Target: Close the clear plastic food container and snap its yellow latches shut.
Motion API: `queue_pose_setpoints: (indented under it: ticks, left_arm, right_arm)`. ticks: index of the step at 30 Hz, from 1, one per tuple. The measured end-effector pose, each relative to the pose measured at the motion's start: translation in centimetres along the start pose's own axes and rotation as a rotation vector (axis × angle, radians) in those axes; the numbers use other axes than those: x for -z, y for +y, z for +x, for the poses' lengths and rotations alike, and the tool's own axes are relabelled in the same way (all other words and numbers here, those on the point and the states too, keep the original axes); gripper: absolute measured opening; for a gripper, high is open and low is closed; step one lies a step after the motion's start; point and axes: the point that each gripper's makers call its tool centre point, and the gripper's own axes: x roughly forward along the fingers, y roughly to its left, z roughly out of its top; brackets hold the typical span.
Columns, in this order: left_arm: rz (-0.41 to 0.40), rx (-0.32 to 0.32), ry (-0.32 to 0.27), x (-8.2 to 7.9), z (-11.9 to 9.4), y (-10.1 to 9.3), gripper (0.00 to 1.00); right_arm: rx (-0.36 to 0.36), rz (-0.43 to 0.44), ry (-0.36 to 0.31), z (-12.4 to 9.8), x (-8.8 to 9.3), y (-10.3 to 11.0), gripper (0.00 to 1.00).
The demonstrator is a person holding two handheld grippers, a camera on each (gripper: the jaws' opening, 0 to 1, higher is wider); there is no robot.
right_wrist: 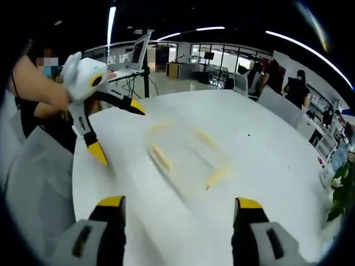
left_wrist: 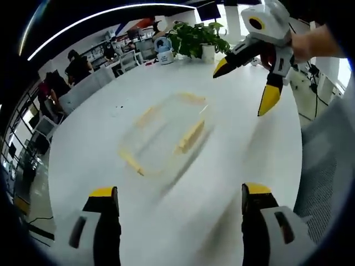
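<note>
I see the blurred clear plastic food container with yellow latches (left_wrist: 166,133) mid-way on the round white table (left_wrist: 89,149), bare tabletop around it. My left gripper (left_wrist: 177,202) and right gripper (right_wrist: 180,213) hover spread apart, gripping nothing, well short of it.

The blurred clear container (left_wrist: 166,133) with yellow latches (left_wrist: 190,136) lies on the white table (left_wrist: 83,144) beyond the left gripper's (left_wrist: 180,202) spread jaws.

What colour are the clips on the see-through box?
Yellow latches on the clear container, blurred but best seen in the left gripper view.
</note>
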Motion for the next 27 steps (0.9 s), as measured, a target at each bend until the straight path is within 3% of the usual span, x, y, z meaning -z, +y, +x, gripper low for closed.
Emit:
queue_pose_setpoints:
  ticks: [8, 17, 23, 27]
  left_arm:
    - [-0.045, -0.005, -0.050, 0.2, -1.2, -0.8, 0.90]
    - [-0.073, -0.018, -0.045, 2.2, -2.3, -1.9, 0.90]
    - [-0.120, -0.022, -0.113, 1.8, -3.3, -2.1, 0.90]
    - [-0.123, -0.026, -0.120, 1.8, -3.6, -2.2, 0.90]
  right_arm:
    - [0.016, 0.046, -0.027, -0.6, 0.6, 0.9, 0.78]
    - [0.034, 0.082, -0.063, -1.5, 1.6, 2.2, 0.78]
    - [0.051, 0.099, -0.081, -2.1, 2.6, 3.0, 0.78]
    - [0.067, 0.116, -0.095, -2.7, 3.3, 3.4, 0.78]
